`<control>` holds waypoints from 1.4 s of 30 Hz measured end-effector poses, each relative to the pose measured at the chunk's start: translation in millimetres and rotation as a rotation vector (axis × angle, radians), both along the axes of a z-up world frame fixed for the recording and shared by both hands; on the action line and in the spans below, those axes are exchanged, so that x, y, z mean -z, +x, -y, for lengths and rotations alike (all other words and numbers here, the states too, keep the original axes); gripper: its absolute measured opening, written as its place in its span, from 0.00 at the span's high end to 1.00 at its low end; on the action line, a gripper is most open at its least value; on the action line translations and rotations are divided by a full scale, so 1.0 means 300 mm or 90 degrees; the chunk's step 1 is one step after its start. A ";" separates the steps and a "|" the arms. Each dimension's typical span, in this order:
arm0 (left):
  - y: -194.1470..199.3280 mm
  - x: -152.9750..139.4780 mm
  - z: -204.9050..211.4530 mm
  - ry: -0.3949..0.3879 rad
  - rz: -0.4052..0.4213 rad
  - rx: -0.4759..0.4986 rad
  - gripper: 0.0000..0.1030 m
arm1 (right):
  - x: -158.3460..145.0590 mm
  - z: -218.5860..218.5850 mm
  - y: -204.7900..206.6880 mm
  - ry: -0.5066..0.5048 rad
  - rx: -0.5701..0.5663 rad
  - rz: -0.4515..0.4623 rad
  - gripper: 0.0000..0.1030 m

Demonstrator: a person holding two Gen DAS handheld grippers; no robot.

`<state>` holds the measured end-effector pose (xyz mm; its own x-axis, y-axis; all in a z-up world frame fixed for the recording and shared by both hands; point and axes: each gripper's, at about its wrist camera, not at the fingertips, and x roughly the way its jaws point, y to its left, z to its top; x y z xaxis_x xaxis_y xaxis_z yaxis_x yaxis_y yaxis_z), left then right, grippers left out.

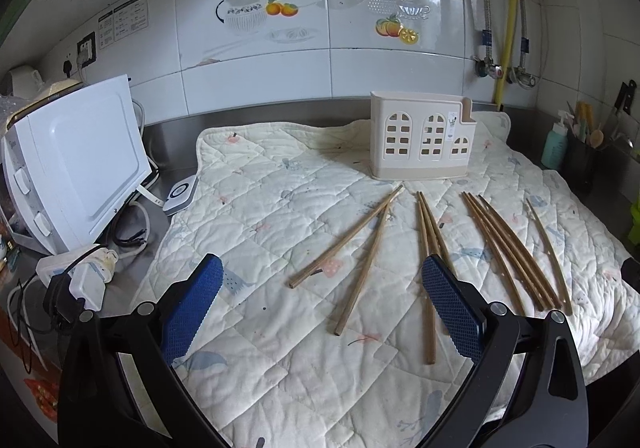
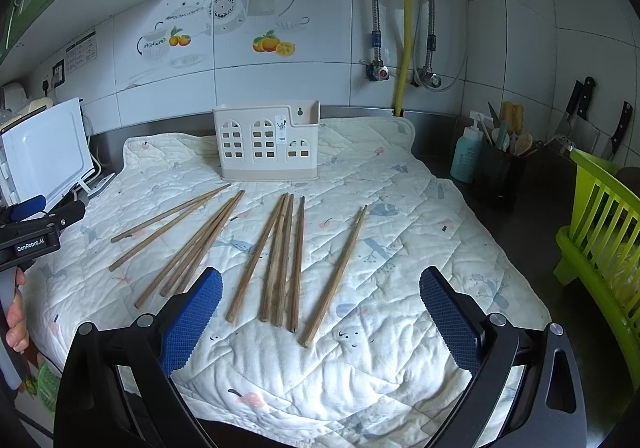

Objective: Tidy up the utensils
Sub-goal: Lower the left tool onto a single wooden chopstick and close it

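Several wooden chopsticks lie spread in loose groups on a quilted cloth; they also show in the right wrist view. A cream utensil holder with window cut-outs stands upright at the cloth's far side, also seen in the right wrist view. My left gripper is open and empty, hovering above the near ends of the left chopsticks. My right gripper is open and empty above the near ends of the right chopsticks. The left gripper's body shows at the left edge of the right wrist view.
A white appliance with cables and plugs sits left of the cloth. A dark utensil pot, a teal bottle and knives stand at the right. A green rack is at the far right. A tiled wall lies behind.
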<state>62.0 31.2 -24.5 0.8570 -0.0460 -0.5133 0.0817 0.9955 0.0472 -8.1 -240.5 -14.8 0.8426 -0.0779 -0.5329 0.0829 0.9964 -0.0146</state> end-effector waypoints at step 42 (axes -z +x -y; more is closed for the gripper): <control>0.411 0.276 -0.060 0.011 -0.213 0.234 0.86 | 0.203 0.037 0.234 0.069 -0.004 -0.134 0.48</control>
